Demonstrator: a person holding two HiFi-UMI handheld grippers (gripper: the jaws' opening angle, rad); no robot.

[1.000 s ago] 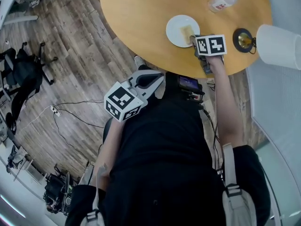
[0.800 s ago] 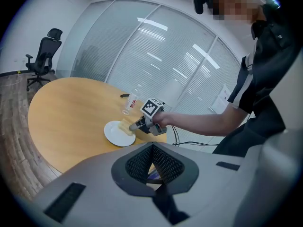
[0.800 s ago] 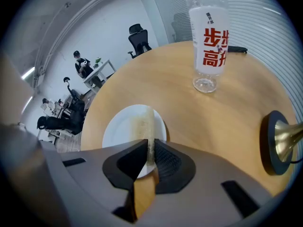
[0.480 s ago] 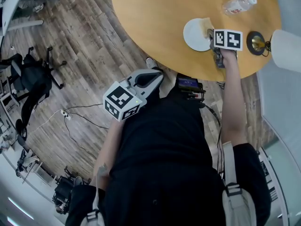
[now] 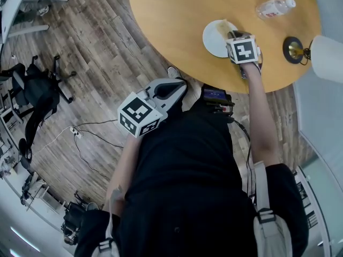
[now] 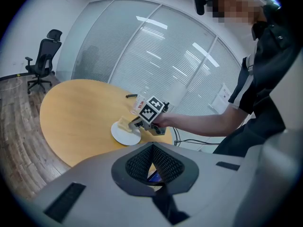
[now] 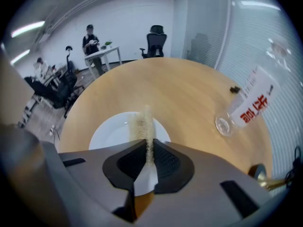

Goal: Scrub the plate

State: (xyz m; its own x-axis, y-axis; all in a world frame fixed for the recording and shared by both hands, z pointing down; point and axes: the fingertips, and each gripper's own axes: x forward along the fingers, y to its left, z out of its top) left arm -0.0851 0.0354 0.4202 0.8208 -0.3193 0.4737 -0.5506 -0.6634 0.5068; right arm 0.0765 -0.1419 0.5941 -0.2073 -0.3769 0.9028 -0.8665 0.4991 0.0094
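My right gripper (image 7: 147,148) pinches a yellow sponge (image 7: 144,124) above the white plate (image 7: 111,132) on the round table (image 5: 171,15). My left gripper (image 6: 152,145), off the table, has its 2 jaws pressed together.

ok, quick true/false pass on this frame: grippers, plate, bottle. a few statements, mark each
1. The right gripper is shut on a thin sponge over the plate. True.
2. The left gripper steadies the plate. False: it is held off the table, near the person's torso, jaws together and empty.
3. The bottle stands upright. False: it lies on its side on the table.
4. The plate sits on the round wooden table. True.
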